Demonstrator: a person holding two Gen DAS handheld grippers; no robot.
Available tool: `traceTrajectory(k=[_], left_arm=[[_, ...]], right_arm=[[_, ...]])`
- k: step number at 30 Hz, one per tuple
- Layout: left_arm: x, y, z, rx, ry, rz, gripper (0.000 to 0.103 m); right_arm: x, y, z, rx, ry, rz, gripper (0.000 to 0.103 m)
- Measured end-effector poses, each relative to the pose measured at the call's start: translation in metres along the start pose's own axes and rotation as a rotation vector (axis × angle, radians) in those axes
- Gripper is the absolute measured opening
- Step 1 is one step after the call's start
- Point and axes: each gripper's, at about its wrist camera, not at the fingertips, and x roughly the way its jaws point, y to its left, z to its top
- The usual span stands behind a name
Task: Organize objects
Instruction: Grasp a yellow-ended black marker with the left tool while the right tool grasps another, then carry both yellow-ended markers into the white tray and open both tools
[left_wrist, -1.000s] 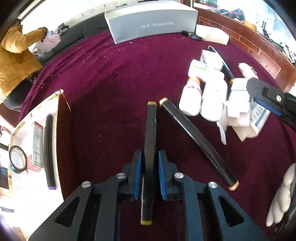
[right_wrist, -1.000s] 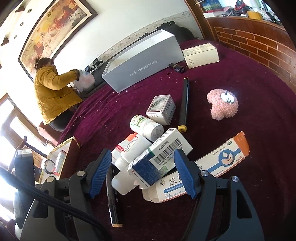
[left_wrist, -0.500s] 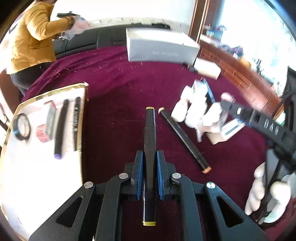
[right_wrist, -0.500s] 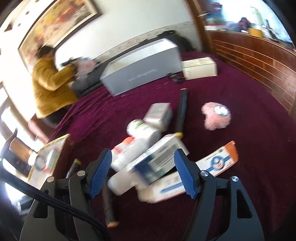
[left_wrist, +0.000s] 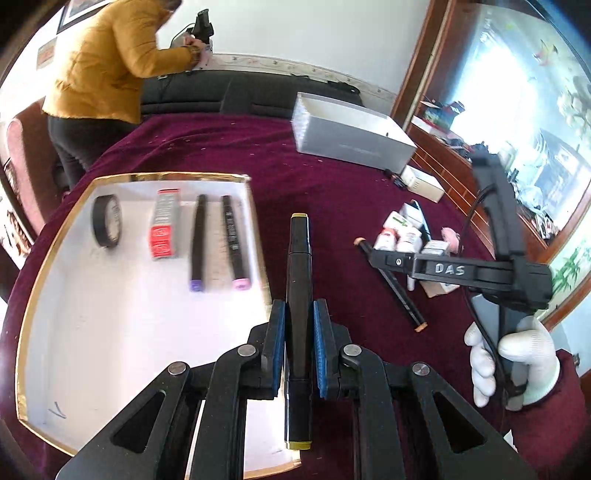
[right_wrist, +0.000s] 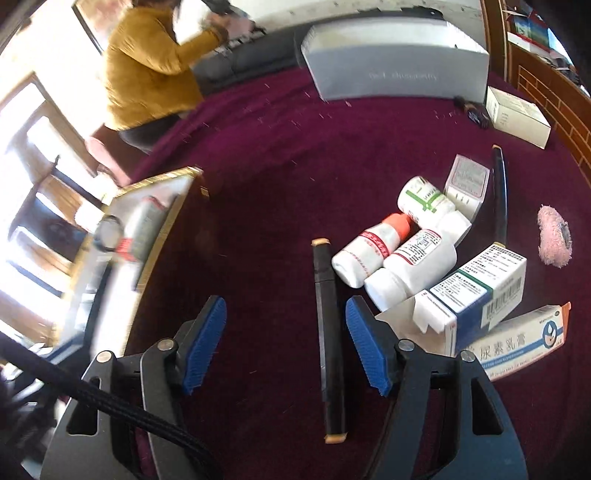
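Observation:
My left gripper (left_wrist: 299, 332) is shut on a black marker with yellow ends (left_wrist: 298, 258), held off the maroon cloth beside the right wall of a white gold-rimmed tray (left_wrist: 51, 243). A tape roll (left_wrist: 107, 220), a red-and-white box (left_wrist: 164, 223) and two capped markers (left_wrist: 197, 242) lie in the tray. My right gripper (right_wrist: 284, 332) points down at the cloth, jaws closing. A black marker with orange ends (right_wrist: 328, 332) lies between them, close to the right pad (right_wrist: 364, 343), with neither pad pressing on it. A white-gloved hand (left_wrist: 517, 362) holds the right gripper.
White medicine bottles (right_wrist: 373, 251) and cartons (right_wrist: 484, 291) are piled right of the orange-ended marker. Beyond them lie another black marker (right_wrist: 499, 195) and a pink plush (right_wrist: 554, 236). A long grey box (right_wrist: 395, 70) stands at the far edge. A person in a yellow jacket (right_wrist: 147, 66) bends there.
My left gripper closed on the yellow-ended marker, lifted it and carried it left to the tray's edge. My right gripper swung left from the cartons to over the orange-ended marker, jaws narrowing.

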Motion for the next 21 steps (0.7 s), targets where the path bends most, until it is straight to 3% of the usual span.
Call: traceTrajectory(k=[6, 10, 13, 16, 21], left_arm=[[-0.001, 0.028, -0.002, -0.051, -0.005, 0.004, 0.011], [-0.001, 0.043, -0.004, -0.076, -0.005, 0.009, 0.011], [-0.002, 0.053, -0.005, -0.097, -0.007, 0.012, 0.011], [-0.005, 0.060, -0.006, -0.109, -0.011, 0.018, 0.011], [-0.012, 0.069, -0.007, -0.124, -0.021, 0.028, 0.012]], right_arm=[[0.020, 0.010, -0.003, -0.055, 0.040, -0.165, 0.046], [0.031, 0.015, -0.004, -0.088, 0.061, -0.264, 0.023], [0.032, 0.016, -0.007, -0.097, 0.042, -0.310, 0.013], [0.028, 0.011, -0.008, -0.054, 0.028, -0.271, 0.012], [0.011, 0.001, -0.014, 0.060, -0.001, -0.106, 0.012]])
